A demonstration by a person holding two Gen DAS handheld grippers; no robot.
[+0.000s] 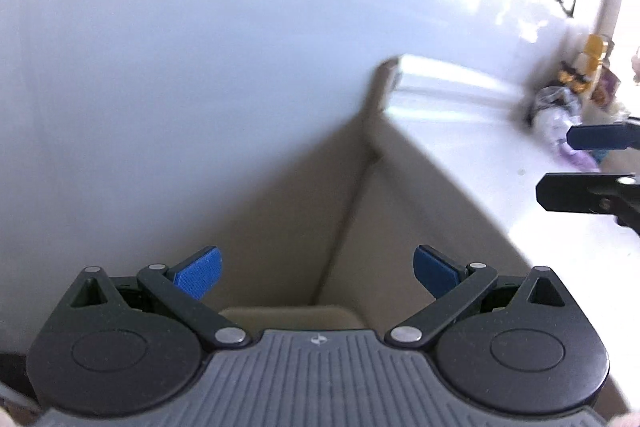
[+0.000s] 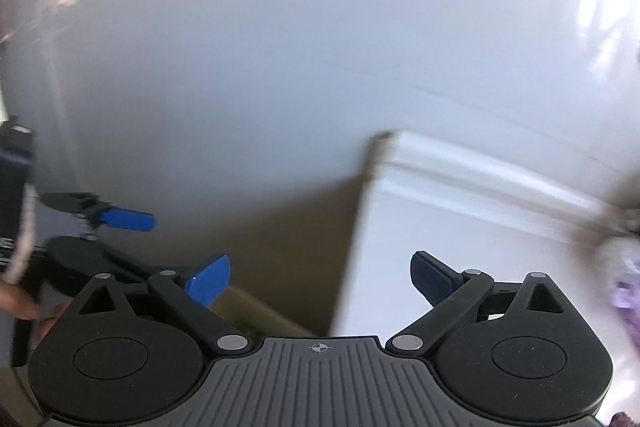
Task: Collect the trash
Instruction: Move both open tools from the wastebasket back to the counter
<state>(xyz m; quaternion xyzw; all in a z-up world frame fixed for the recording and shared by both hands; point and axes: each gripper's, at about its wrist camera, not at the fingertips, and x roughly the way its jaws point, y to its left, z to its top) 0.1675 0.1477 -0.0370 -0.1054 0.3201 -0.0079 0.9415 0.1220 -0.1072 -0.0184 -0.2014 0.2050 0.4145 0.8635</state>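
Note:
A blurred heap of trash (image 1: 560, 107) lies on the white counter (image 1: 480, 155) against the wall: crumpled clear plastic, a purple wrapper and a yellow-capped container. My left gripper (image 1: 317, 275) hangs open and empty over a tan recess beside the counter's end. My right gripper (image 1: 576, 165) reaches in from the right edge, open, just short of the heap. In the right wrist view my right gripper (image 2: 320, 279) stands open with nothing between its pads. The trash (image 2: 624, 287) is a blur at the right edge there. At the left is one blue fingertip (image 2: 128, 219) of my left gripper.
A plain white wall (image 1: 200, 47) fills the upper half of both views. The tan recess (image 1: 320, 207) runs between the wall and the counter's end. A dark box-like thing (image 2: 14, 167) and part of a hand (image 2: 20, 301) sit at the left edge.

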